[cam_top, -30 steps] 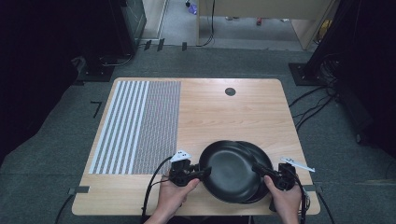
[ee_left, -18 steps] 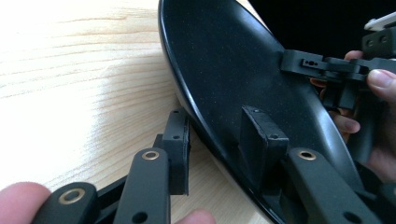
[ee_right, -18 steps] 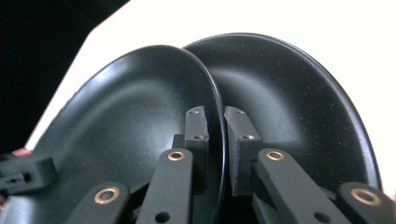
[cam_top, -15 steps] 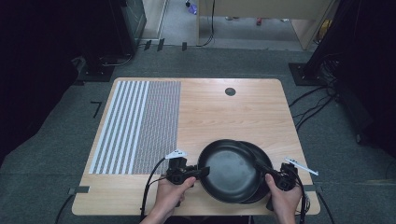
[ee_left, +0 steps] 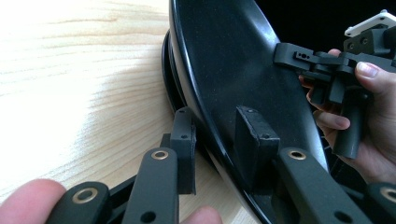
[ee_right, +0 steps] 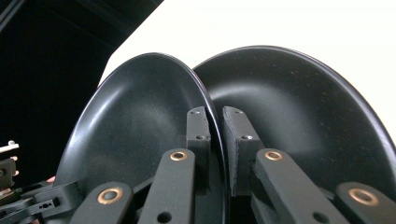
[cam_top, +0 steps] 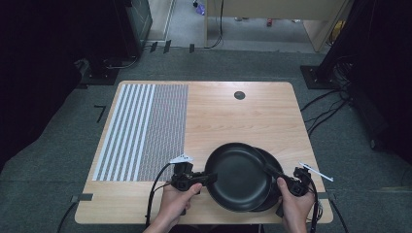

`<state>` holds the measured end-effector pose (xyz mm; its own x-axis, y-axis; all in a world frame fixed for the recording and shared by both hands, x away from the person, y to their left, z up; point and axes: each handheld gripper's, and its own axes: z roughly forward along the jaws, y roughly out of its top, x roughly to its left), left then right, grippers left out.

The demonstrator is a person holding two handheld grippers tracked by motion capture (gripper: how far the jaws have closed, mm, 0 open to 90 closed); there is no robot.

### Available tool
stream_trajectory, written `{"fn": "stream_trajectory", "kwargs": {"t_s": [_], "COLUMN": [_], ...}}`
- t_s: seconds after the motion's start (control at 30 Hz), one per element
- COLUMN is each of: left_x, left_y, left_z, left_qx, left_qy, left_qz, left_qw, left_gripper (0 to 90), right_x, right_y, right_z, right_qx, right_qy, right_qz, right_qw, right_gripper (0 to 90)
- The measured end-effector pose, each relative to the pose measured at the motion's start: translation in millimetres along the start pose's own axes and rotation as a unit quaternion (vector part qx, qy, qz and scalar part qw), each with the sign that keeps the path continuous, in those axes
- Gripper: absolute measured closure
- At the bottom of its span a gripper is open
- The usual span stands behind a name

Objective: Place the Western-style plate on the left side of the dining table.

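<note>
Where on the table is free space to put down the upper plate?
Bare wood lies between the striped mat and the table's right edge, from the black hole down to the plates. The near edge is crowded by both hands.

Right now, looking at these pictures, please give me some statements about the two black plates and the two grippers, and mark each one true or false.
1. Two black plates overlap at the near edge of the table. True: the upper plate partly covers the lower plate.
2. The left gripper is open, away from the plates. False: its jaws pinch the upper plate's rim.
3. The right gripper has a plate rim between its jaws. True.
4. The striped mat lies on the table's right half. False: it covers the left part.
5. Food lies on the upper plate. False: it looks bare.
</note>
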<state>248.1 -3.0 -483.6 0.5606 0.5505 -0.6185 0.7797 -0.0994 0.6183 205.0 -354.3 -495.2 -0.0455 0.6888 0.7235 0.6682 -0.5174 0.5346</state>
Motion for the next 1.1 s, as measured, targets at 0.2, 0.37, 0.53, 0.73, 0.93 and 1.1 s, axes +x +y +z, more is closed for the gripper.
{"fn": "stream_trajectory", "kwargs": {"t_s": [0.2, 0.37, 0.53, 0.73, 0.93, 1.1], "left_x": [-0.1, 5.2, 11.5, 20.8, 31.5, 38.0], "left_y": [6.1, 12.0, 18.9, 27.4, 32.4, 38.1], "left_z": [-9.9, -21.1, -35.1, -54.4, -70.7, -85.7], "left_qx": [-0.008, -0.015, -0.027, -0.045, -0.057, -0.066], "left_qy": [0.004, 0.01, 0.018, 0.026, 0.037, 0.052], "left_qz": [0.002, 0.001, 0.002, -0.002, -0.008, -0.003], "left_qw": [1.0, 0.9998, 0.9995, 0.9987, 0.9977, 0.9964], "left_gripper": [70.5, 70.5, 70.5, 70.5, 70.5, 70.4], "right_x": [8.6, 20.0, 36.7, 53.9, 71.1, 82.0], "right_y": [4.7, 9.0, 14.6, 20.3, 23.2, 23.5], "right_z": [4.0, 13.6, 29.7, 44.4, 62.3, 78.3], "right_qx": [-0.002, 0.0, 0.004, 0.006, 0.015, 0.025], "right_qy": [0.006, 0.012, 0.021, 0.032, 0.036, 0.048], "right_qz": [-0.005, -0.014, -0.021, -0.033, -0.043, -0.044], "right_qw": [1.0, 0.9998, 0.9996, 0.9989, 0.9983, 0.9976], "right_gripper": [82.3, 82.3, 82.2, 82.4, 82.6, 82.4]}}
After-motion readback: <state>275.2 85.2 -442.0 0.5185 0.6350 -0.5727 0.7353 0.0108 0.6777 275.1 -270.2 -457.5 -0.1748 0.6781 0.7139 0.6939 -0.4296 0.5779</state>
